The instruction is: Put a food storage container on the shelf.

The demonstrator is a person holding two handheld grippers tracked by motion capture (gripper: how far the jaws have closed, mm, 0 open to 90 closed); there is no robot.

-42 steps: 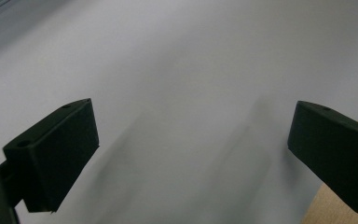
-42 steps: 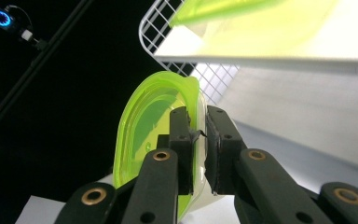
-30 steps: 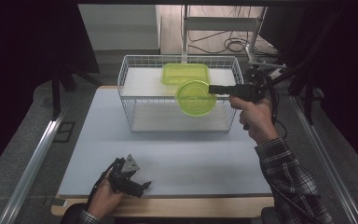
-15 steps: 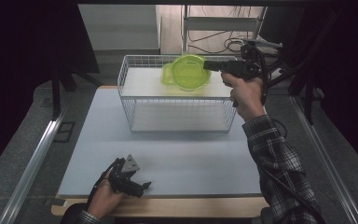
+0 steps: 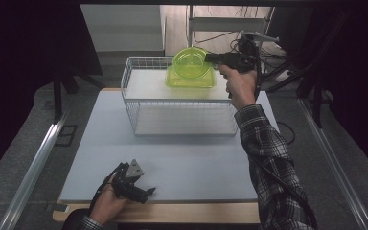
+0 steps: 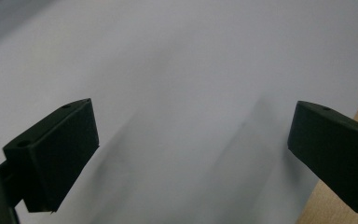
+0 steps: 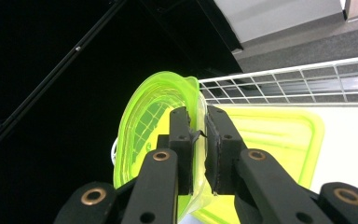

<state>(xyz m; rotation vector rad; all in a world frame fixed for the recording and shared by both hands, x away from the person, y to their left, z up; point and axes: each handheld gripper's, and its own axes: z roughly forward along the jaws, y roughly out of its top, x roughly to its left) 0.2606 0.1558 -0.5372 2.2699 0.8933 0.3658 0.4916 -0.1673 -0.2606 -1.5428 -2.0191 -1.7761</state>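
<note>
Right gripper [image 5: 210,58], fingers clamped on the green bowl [image 5: 190,62], carries it above the wire basket [image 5: 139,103] at upper centre; next comes lowering it onto the green tray [image 5: 206,80]. Left gripper [image 6: 191,154] rests wide open.

A pale grey mat [image 5: 182,158] covers most of the table, and a strip of bare wood [image 5: 187,213] shows along the near edge. On the floor to the left runs a long metal rail [image 5: 33,175], with a small dark floor plate [image 5: 66,135] beside it. Beyond the table's far right corner, black cables [image 5: 273,57] lie tangled on the floor. A white wall panel [image 5: 124,26] stands at the back.
</note>
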